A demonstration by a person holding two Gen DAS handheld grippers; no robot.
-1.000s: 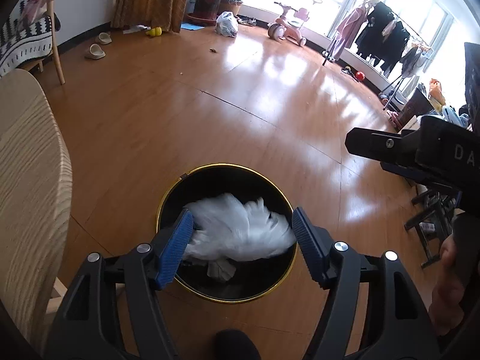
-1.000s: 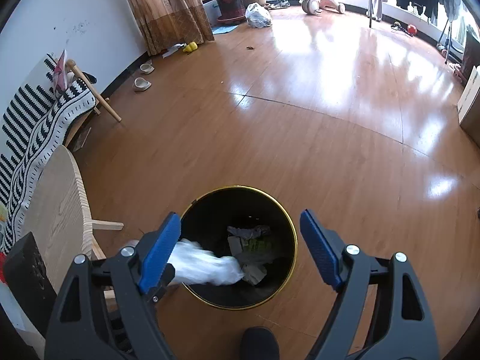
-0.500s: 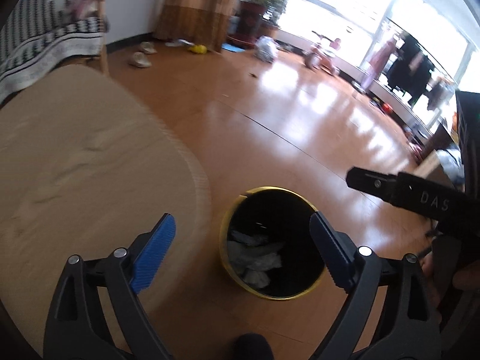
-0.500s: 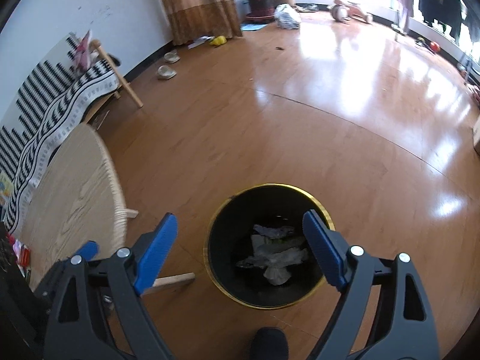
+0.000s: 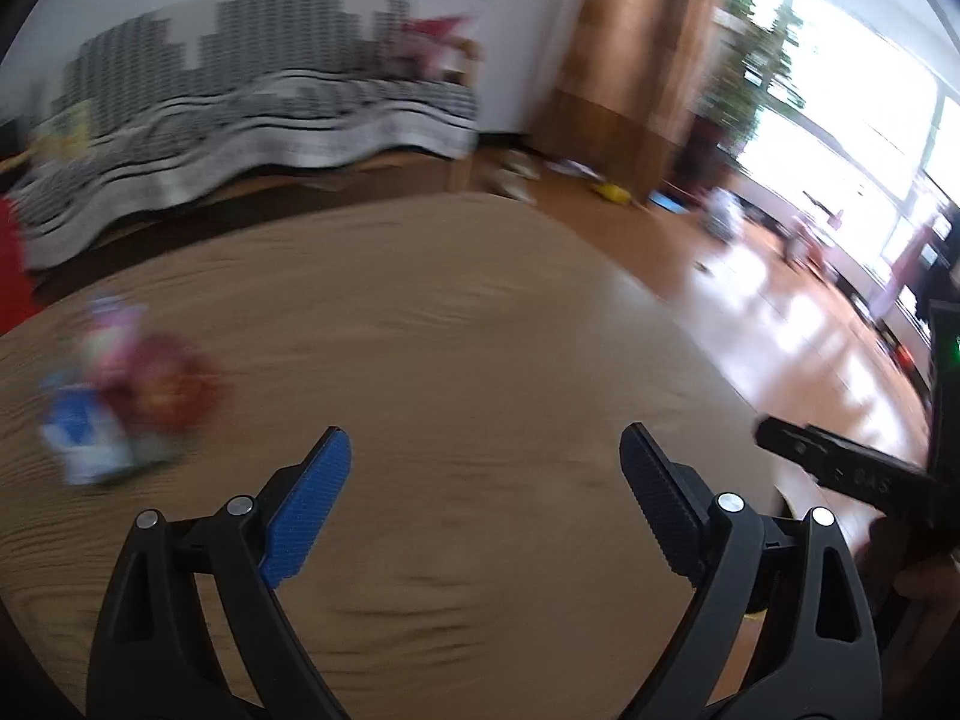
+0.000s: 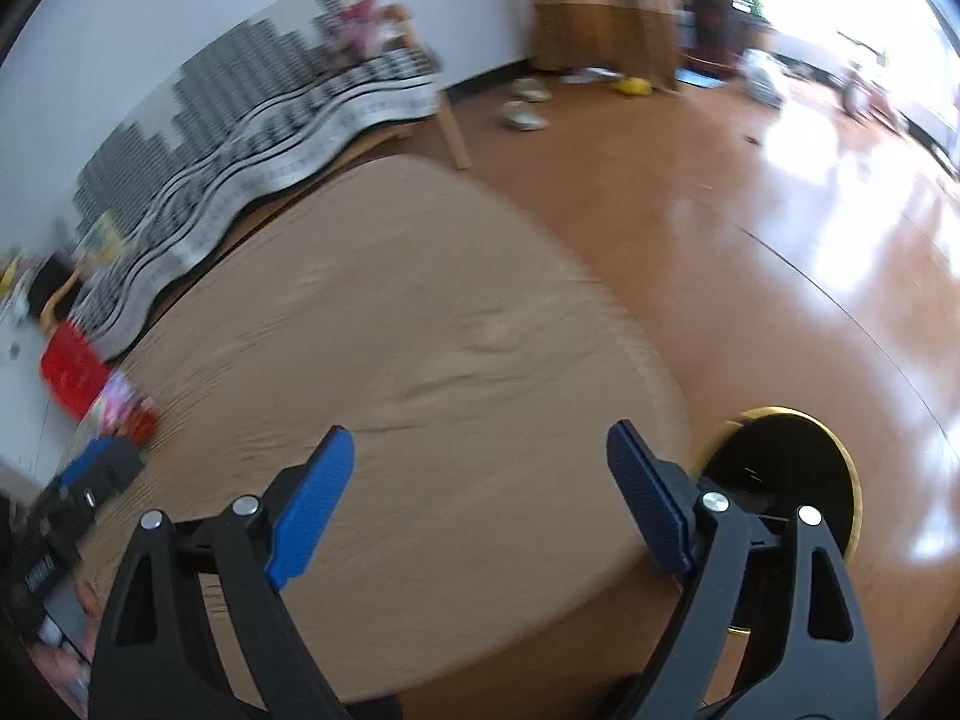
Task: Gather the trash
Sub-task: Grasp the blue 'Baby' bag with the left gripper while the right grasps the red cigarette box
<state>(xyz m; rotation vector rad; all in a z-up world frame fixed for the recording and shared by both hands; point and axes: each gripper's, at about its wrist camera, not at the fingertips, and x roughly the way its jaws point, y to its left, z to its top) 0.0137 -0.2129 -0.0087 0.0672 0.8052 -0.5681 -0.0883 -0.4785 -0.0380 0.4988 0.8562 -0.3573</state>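
Note:
Both views are motion-blurred. My left gripper [image 5: 486, 474] is open and empty above the round wooden table [image 5: 456, 336]. A blurred pile of colourful wrappers [image 5: 120, 396] lies on the table to its left. My right gripper [image 6: 480, 468] is open and empty over the table's [image 6: 420, 324] near side. The black bin with a gold rim [image 6: 792, 468] stands on the floor to its right, partly behind the right finger. The wrappers [image 6: 126, 408] also show at the table's far left edge in the right wrist view, by the left gripper's blue tip [image 6: 84, 468].
A black-and-white striped cloth [image 5: 252, 126] hangs over a bench behind the table. A red box [image 6: 69, 369] sits by the table's left edge. The shiny wooden floor [image 6: 810, 210] stretches right toward the bright windows, with slippers [image 6: 525, 114] and small toys near the curtain.
Both grippers have swung left, away from the bin and over the table. The white trash dropped into the bin a second ago is out of the left view.

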